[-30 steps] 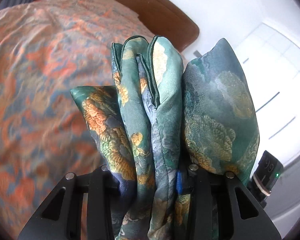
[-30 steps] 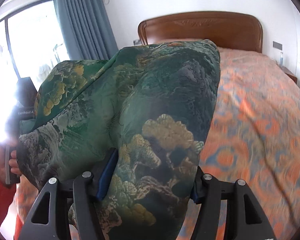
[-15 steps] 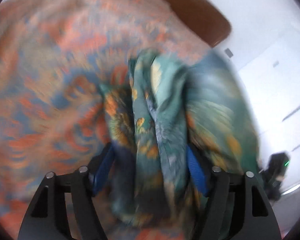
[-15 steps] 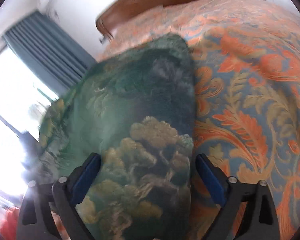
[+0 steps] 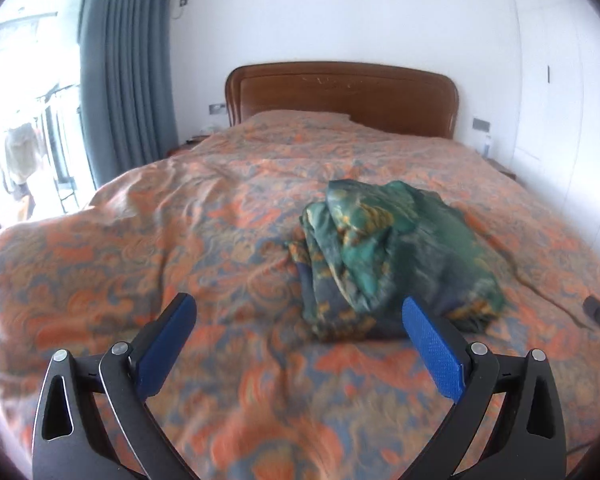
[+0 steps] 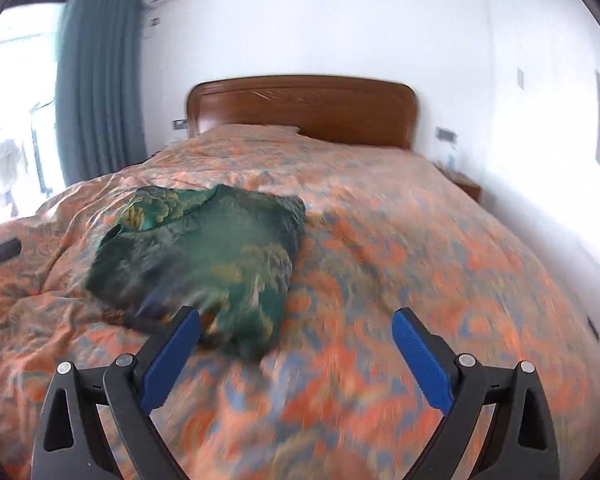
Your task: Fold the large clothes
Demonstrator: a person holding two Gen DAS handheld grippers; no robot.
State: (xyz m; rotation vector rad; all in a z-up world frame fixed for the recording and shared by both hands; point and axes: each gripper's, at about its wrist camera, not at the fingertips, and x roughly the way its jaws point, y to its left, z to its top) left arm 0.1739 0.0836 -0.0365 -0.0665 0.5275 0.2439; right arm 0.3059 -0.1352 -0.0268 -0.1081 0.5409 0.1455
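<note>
Garment: the folded green garment [image 5: 392, 256] lies in a loose bundle on the orange bedspread [image 5: 188, 216], near the middle of the bed and toward its foot edge, well short of the headboard [image 5: 340, 96].
Left gripper: your left gripper [image 5: 296, 336] is spreading its jaws, nothing between the blue pads [image 5: 432, 348]; the bundle sits just beyond the right-hand pad.
Right gripper: your right gripper [image 6: 296, 344] stands wide apart and empty, its left-hand pad overlapping the bundle's near corner in this view; contact cannot be told.
Risk: the slick-looking layers could slump or slide open where they are only stacked, not pressed flat; a pad brushing that near corner would probably drag the fold apart.
Risk, bedding: the rumpled bedspread under the bundle may tip it toward the side edge.
Hard to see: both views are motion-blurred, so fold edges and layer count stay unclear.
Cut off: only a dark tip of each opposite gripper shows at the frame edges; your hands are out of sight.
</note>
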